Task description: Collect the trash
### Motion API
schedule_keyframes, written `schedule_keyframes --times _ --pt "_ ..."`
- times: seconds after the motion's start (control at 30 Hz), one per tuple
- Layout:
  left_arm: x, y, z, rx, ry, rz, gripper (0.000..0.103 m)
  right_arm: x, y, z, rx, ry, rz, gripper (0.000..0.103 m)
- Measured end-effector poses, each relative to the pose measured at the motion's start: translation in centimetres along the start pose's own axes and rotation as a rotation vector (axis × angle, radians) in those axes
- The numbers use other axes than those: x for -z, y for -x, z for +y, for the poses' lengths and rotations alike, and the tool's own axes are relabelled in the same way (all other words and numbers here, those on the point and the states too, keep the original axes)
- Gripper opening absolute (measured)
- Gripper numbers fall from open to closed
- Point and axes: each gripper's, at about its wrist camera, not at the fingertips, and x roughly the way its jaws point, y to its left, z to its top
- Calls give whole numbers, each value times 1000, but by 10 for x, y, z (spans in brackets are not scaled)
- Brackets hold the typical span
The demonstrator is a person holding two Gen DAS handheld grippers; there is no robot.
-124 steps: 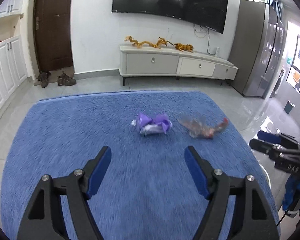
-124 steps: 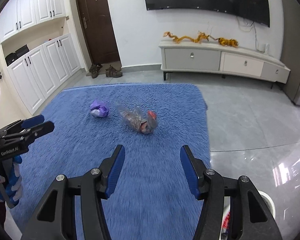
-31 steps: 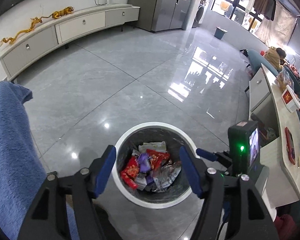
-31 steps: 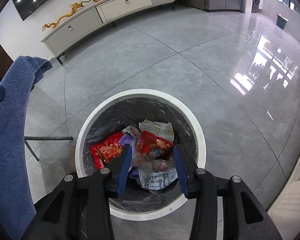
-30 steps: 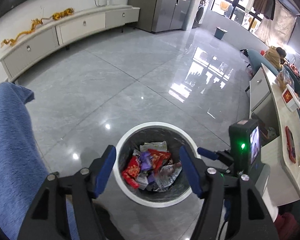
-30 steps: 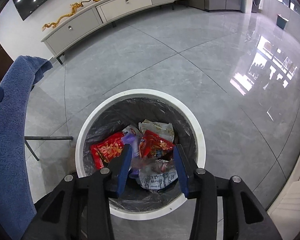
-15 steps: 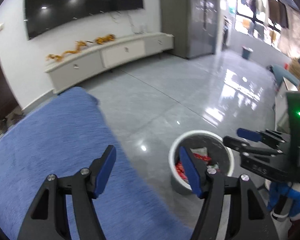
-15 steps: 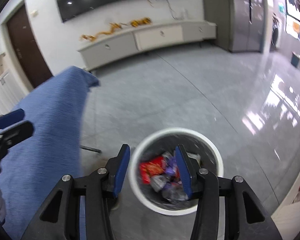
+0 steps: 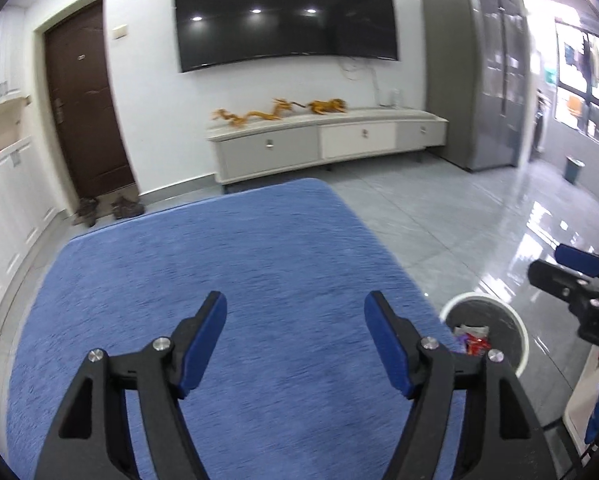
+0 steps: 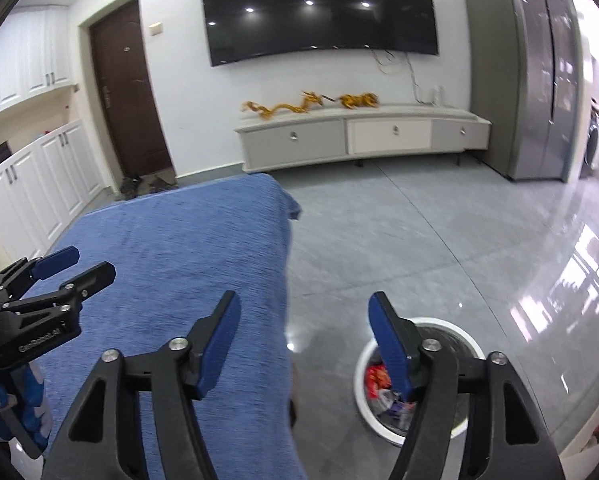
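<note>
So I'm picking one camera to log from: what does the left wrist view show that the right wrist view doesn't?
Only the left wrist view shows the right tool from the side, at its right edge, and a small grey bin far across the floor.

Only the right wrist view shows the left tool from the side, at its left edge, and the blue cloth's hanging corner.

Both show the bare blue cloth, the white trash bin holding wrappers, the TV, cabinet and door. Both tools are open and empty.

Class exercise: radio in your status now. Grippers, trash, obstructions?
Left gripper open, empty. Right gripper open, empty. Wrappers lie in trash bin; blue cloth shows none. Nothing obstructing.
</note>
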Motion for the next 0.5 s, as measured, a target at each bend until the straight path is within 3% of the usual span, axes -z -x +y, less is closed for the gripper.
schedule_keyframes --times 0.13,0.2,0.33,0.5 --pt "6 12 28 -62 50 -22 70 -1 7 21 -21 38 -16 72" --pt "10 19 39 -91 72 -30 70 -2 12 32 -28 53 -32 80" --pt "15 28 52 -142 69 -46 70 -4 16 49 -31 74 -54 84" --pt "21 41 67 -191 86 -77 86 -10 24 62 -28 97 -90 95"
